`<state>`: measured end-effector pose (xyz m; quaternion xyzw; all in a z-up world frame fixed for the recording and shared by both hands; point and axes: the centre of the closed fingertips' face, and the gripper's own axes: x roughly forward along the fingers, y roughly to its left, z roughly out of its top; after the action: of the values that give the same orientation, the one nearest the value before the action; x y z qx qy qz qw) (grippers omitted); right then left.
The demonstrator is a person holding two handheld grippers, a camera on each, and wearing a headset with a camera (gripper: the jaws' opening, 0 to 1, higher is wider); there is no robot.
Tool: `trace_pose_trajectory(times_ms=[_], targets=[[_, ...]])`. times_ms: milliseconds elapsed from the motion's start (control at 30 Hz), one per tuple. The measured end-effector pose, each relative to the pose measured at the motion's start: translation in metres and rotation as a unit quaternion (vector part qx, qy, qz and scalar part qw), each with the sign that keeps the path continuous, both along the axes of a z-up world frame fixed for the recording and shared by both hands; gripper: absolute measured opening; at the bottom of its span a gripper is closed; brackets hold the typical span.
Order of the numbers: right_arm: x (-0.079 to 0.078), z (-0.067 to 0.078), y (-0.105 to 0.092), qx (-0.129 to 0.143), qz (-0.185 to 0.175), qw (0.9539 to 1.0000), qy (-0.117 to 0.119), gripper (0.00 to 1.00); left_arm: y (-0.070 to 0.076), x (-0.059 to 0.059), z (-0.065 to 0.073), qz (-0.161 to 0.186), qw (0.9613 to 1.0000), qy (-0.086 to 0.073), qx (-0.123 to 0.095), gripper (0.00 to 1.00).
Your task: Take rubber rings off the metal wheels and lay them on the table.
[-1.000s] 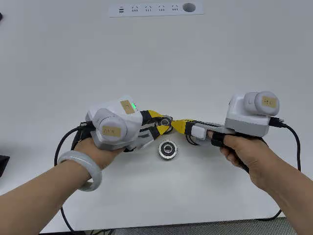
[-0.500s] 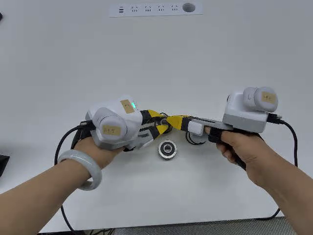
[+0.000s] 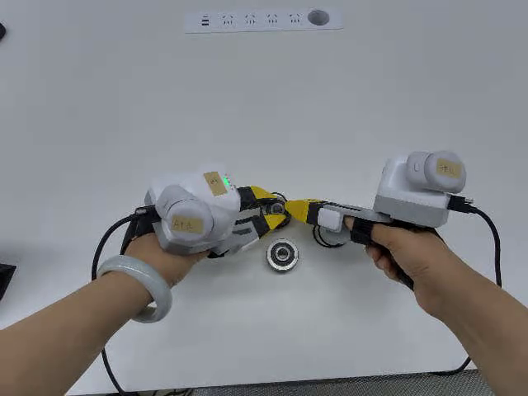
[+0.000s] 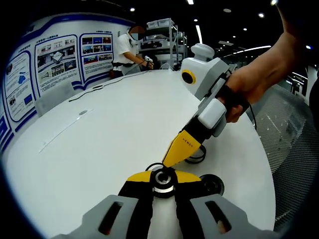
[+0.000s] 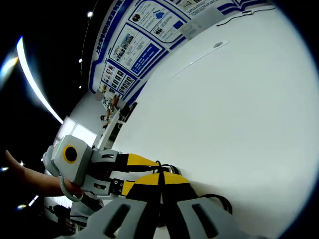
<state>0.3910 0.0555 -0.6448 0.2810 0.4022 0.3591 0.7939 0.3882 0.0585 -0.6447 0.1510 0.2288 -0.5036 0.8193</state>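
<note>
My left gripper (image 3: 279,214) is shut on a small metal wheel (image 4: 163,179), held just above the white table (image 3: 247,107). From the right, my right gripper (image 3: 294,208) meets it tip to tip, its jaws shut on the thin black rubber ring (image 5: 159,166) at the wheel's rim. In the left gripper view that ring (image 4: 154,167) shows as a black loop beside the right gripper (image 4: 174,153). A second metal wheel (image 3: 282,254) lies flat on the table below the two tips. Loose black rubber rings (image 3: 328,236) lie on the table under the right gripper.
A white power strip (image 3: 262,16) lies at the table's far edge. Black cables (image 3: 111,239) trail from both grippers toward the near table edge. A person stands at shelves far behind the table (image 4: 130,47).
The right gripper lifted a little and pushed left toward the left gripper, then dipped slightly. The left gripper and the wheel on the table stayed put.
</note>
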Motion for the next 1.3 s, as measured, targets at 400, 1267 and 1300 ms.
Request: trace_pose_trajectory(times_ms=[400,1267,1300], targets=[[0.002,-0.001,-0.002,-0.001,-0.003,1.0000,0.003,0.02,0.003,-0.001,0.009,-0.001,0.9999,-0.014,-0.007,0.24],[-0.004,0.006,-0.003,0.005,-0.003,1.0000,0.004,0.02,0.032,0.001,0.011,0.030,0.9991,-0.030,-0.004,0.43],[-0.004,0.006,-0.003,0.005,-0.003,1.0000,0.004,0.02,0.033,0.001,0.011,0.032,0.9991,-0.029,-0.005,0.44]])
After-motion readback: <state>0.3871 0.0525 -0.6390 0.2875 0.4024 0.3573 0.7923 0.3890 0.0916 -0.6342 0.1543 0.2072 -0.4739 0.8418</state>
